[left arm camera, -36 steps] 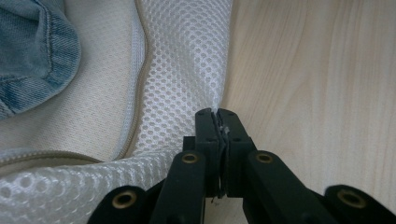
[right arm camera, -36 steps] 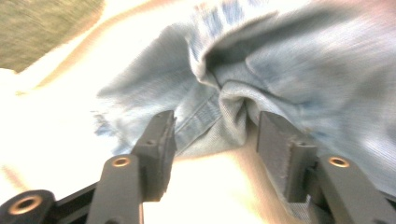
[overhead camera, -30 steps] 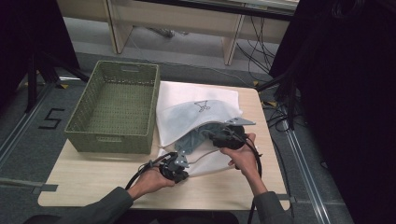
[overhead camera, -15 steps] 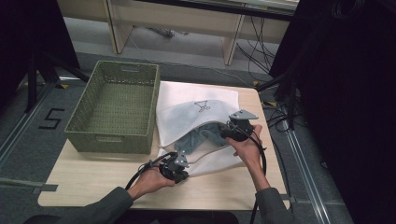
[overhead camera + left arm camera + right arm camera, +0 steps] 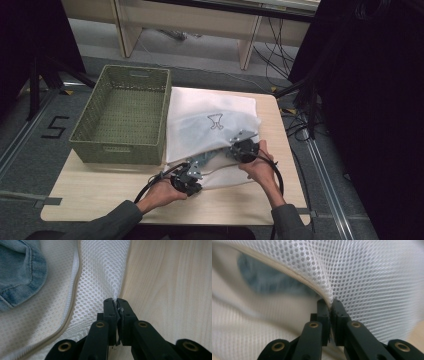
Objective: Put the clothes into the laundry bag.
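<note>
High view: wooden table (image 5: pixel 100 192), woven green basket (image 5: pixel 122 117) beside white mesh laundry bag (image 5: pixel 210 117) holding denim (image 5: pixel 20 270). Both grippers, left gripper (image 5: pixel 116 302) and right gripper (image 5: pixel 329 303), are clamped on bag mesh: 2 thin pinches. Risk: slick perforated fabric slipping, or snagging at the zipper (image 5: pixel 72 297).

basket (image 5: pixel 120 120) blocks table (image 5: pixel 100 192) left; bare wood near front edge
</note>
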Tool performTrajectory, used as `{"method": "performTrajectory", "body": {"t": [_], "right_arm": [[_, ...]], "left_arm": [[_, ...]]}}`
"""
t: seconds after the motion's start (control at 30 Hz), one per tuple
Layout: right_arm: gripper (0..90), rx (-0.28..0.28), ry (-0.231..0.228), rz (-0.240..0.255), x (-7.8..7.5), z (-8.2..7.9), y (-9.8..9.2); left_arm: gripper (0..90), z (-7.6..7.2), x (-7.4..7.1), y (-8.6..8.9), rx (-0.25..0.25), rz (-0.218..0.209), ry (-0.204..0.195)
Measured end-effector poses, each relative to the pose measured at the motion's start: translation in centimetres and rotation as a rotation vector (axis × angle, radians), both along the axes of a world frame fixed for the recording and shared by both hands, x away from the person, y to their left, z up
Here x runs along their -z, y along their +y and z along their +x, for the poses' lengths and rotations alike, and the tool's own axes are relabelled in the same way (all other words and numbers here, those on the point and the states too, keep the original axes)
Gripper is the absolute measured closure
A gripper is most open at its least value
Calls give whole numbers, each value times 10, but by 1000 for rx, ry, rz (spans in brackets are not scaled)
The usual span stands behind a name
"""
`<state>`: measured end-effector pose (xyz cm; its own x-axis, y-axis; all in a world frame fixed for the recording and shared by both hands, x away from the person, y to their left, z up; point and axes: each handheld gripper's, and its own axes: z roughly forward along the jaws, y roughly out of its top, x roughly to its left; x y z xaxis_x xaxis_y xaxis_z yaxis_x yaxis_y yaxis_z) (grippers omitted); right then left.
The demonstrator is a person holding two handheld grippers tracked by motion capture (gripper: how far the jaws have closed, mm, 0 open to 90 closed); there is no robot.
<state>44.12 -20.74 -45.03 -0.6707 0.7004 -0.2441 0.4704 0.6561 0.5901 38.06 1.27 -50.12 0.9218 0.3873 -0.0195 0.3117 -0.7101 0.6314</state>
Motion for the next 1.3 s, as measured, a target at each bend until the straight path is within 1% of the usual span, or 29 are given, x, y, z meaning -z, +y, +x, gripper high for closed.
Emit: {"method": "performTrajectory", "body": {"t": [0.07, 0.1, 0.23, 0.27, 0.3, 0.37, 0.4, 0.43, 0.47, 0.5, 0.53, 0.57, 0.6, 0.63, 0.67, 0.7, 0.73, 0.77, 0.8, 0.83, 0.9, 0.97, 1.03, 1.07, 1.1, 1.13, 1.23, 1.27, 1.3], "right_arm": [[870, -18, 62, -52, 20, 4, 4], [869, 3, 95, -95, 33, 4, 10], [864, -6, 96, -118, 39, 7, 12], [850, 1, 93, -103, 38, 6, 12], [816, 13, 75, -105, 36, 5, 12], [705, 16, 42, -64, 30, 2, 10], [630, -22, -9, -34, 20, -3, 11], [630, -22, -9, -34, 20, -3, 11], [610, -26, -37, -25, 16, -6, 13], [619, -39, -79, -9, 10, -11, 16], [633, -62, -103, -9, 9, -14, 18], [733, -99, -141, -38, 7, -19, 23], [733, -99, -141, -38, 7, -19, 23], [781, -102, -148, -42, 7, -20, 25], [842, -97, -131, -40, 6, -21, 26], [855, -104, -144, -45, 6, -21, 26], [865, -112, -119, -42, 4, -23, 27], [866, -117, -104, -49, 3, -24, 28], [866, -140, -73, -66, 5, -23, 29], [866, -140, -73, -66, 5, -23, 29], [867, -163, -11, -105, 19, -20, 30], [873, -145, 77, -140, 43, -18, 33], [872, -154, 65, -144, 43, -15, 33], [870, -144, 74, -140, 42, -14, 33], [868, -139, 70, -134, 43, -15, 33], [855, -150, 57, -145, 42, -14, 33], [815, -134, 61, -137, 43, -15, 33], [786, -126, 50, -138, 42, -15, 33], [771, -125, 52, -129, 41, -15, 32]], "left_arm": [[854, 0, -1, 0, 14, 23, 1], [854, 0, -1, 0, 13, 21, 2], [854, 1, -1, 1, 18, 20, -1], [854, 0, 0, 0, 2, -3, 4], [854, 0, -1, 1, 12, 13, 0], [852, 0, -1, 0, 9, 14, 6], [851, 0, 0, 0, 3, 4, 4], [851, 0, 0, 0, 3, 4, 4], [851, -2, 1, -2, -28, -35, 13], [850, -1, 0, -1, -10, -11, 7], [848, 0, -1, 1, 10, 12, 2], [846, 0, 0, 0, 1, 2, 3], [846, 0, 0, 0, 0, 1, 4], [845, 0, 0, 0, 1, 3, 4], [844, 0, -1, 0, 6, 13, 9], [844, 0, -1, 1, 8, 16, 7], [846, 0, 0, 0, -1, 0, 3], [848, 0, 0, 0, -1, 0, 3], [848, 0, 0, 0, -1, -1, 7], [848, 0, 0, 0, -3, -3, 7], [849, 0, 0, 0, -2, 2, 4], [850, 0, 0, 0, -2, 3, 4], [850, -1, 1, 0, -16, -7, 13], [850, 0, -1, 2, 9, 15, 2], [849, 1, -1, 2, 7, 14, 5], [846, 0, 0, 2, -1, 9, 17], [832, 0, -1, 2, 3, 10, 14], [818, 0, -2, 3, 1, 5, 13], [808, -1, -3, 3, -25, -27, 21]]}}
